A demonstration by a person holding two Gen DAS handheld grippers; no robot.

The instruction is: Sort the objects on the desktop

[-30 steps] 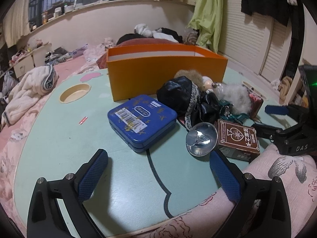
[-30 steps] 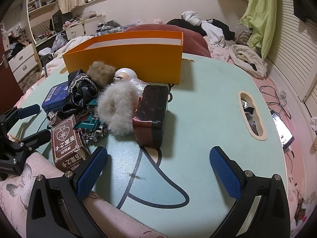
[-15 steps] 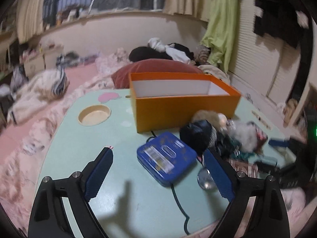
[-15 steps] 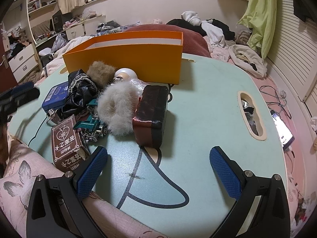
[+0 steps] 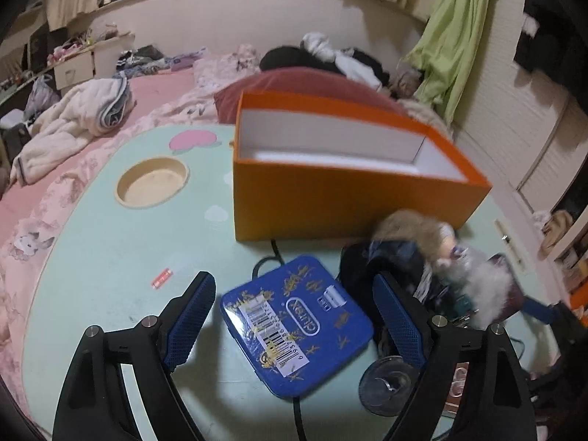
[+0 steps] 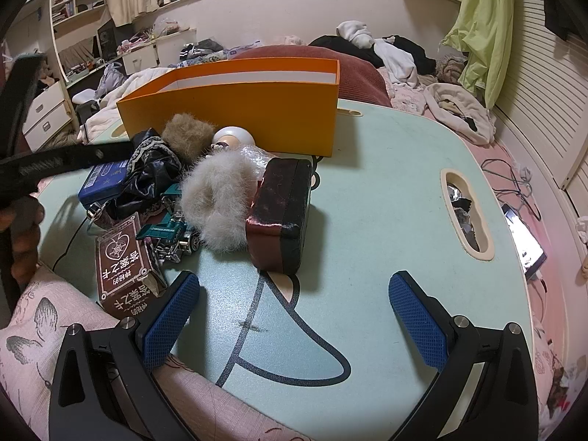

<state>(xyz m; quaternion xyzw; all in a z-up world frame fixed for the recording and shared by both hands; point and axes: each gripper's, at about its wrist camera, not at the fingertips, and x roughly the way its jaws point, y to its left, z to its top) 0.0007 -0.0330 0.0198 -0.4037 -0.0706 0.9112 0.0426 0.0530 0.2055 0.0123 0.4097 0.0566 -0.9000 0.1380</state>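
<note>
A blue tin (image 5: 294, 323) with a barcode label lies on the mint-green table (image 5: 92, 257), in front of the empty orange box (image 5: 330, 202). My left gripper (image 5: 292, 286) hovers over the tin. Its jaws are closing with the tin between them, and the pads are not pressing on it. To the right is a pile: black cloth (image 5: 389, 261), a white fur ball (image 6: 217, 198), a dark red case (image 6: 283, 213), a toy truck (image 6: 172, 231), a brown card box (image 6: 123, 261) and a silver dish (image 5: 386, 382). My right gripper (image 6: 294, 286) stands open over bare table, right of the pile.
The table has a round cup hole (image 5: 152, 182) at the left and an oblong slot (image 6: 466, 217) at the right. A small red scrap (image 5: 161, 278) lies left of the tin. A phone (image 6: 525, 246) and cables lie past the right edge. Bedding and clothes surround the table.
My left gripper has swung to the right and come over the blue tin, which now lies between its fingers; its jaws have narrowed. The right gripper has not moved.
</note>
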